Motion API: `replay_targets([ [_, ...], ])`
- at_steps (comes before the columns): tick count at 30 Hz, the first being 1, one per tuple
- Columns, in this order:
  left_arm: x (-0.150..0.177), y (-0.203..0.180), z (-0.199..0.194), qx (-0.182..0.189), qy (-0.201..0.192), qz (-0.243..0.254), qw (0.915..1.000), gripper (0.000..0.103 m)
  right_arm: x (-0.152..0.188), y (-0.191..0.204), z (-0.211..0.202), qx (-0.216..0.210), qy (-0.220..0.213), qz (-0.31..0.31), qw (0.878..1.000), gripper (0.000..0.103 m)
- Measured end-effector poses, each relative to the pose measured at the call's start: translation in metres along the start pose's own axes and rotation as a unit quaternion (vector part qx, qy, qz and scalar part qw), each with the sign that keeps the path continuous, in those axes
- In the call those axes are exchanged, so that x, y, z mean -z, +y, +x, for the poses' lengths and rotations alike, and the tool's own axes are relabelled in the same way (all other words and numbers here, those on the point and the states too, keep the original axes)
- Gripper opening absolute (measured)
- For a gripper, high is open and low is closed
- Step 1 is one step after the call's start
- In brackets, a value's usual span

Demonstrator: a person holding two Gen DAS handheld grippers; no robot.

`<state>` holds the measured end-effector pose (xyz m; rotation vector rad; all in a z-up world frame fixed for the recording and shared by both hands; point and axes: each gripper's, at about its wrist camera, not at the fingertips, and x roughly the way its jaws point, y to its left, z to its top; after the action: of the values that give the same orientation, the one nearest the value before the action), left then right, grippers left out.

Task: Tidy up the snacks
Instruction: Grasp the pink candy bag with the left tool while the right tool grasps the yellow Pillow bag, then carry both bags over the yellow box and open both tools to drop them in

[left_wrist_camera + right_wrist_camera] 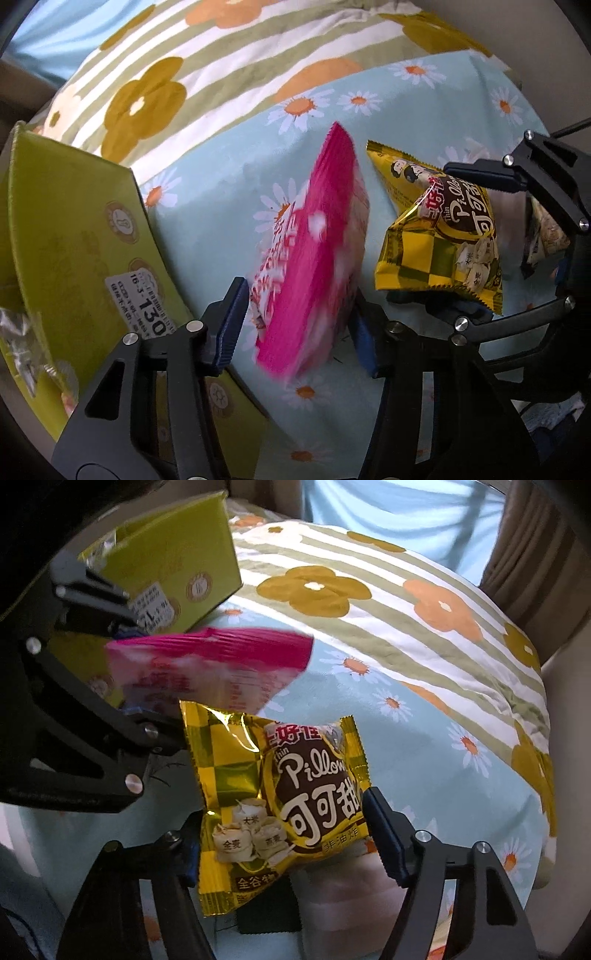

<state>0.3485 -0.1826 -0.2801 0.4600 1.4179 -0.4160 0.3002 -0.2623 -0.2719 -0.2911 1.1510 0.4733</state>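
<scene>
A pink snack pack [317, 258] stands between the fingers of my left gripper [295, 328]; the left pad is a little off it, so the jaws look open around it and it is motion-blurred. It also shows in the right wrist view [210, 664]. My right gripper [284, 830] holds a yellow Pillow snack bag [280, 797] between its fingers above the bed; the bag also shows in the left wrist view [439, 236]. A green cardboard box [74, 236] sits at the left, also visible in the right wrist view [177, 565].
A light-blue daisy-print sheet [221, 184] covers the bed. A striped flower-print pillow [388, 602] lies behind it. Clear wrappers [22, 343] lie inside the green box. Another small snack pack [546, 236] shows behind the right gripper's finger.
</scene>
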Motion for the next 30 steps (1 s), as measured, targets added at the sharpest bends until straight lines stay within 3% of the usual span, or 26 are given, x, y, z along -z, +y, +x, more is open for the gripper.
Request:
replay_targets([
  [2, 0.002, -0.001, -0.006, 0.003, -0.008, -0.003, 1.0000, 0.033, 0.001, -0.001, -0.006, 0.001, -0.007, 0.007, 1.000, 0.066],
  [6, 0.003, -0.002, -0.010, -0.001, -0.018, -0.010, 0.9998, 0.033, 0.003, -0.001, -0.014, -0.001, -0.017, 0.018, 1.000, 0.065],
  [11, -0.001, 0.008, -0.008, 0.019, -0.022, -0.058, 0.9979, 0.033, 0.002, 0.000, -0.019, -0.002, -0.026, 0.025, 0.999, 0.065],
  [16, -0.011, 0.005, 0.002, -0.004, -0.013, -0.030, 0.9995, 0.034, 0.004, -0.003, -0.023, -0.007, -0.035, 0.037, 0.999, 0.065],
  [26, -0.035, 0.004, 0.020, 0.007, 0.013, -0.009, 0.9998, 0.034, 0.001, -0.017, -0.024, -0.023, -0.046, 0.077, 0.996, 0.065],
  [30, -0.043, 0.005, 0.015, 0.032, 0.014, -0.004, 0.9994, 0.034, -0.001, -0.022, -0.027, -0.024, -0.050, 0.089, 0.994, 0.065],
])
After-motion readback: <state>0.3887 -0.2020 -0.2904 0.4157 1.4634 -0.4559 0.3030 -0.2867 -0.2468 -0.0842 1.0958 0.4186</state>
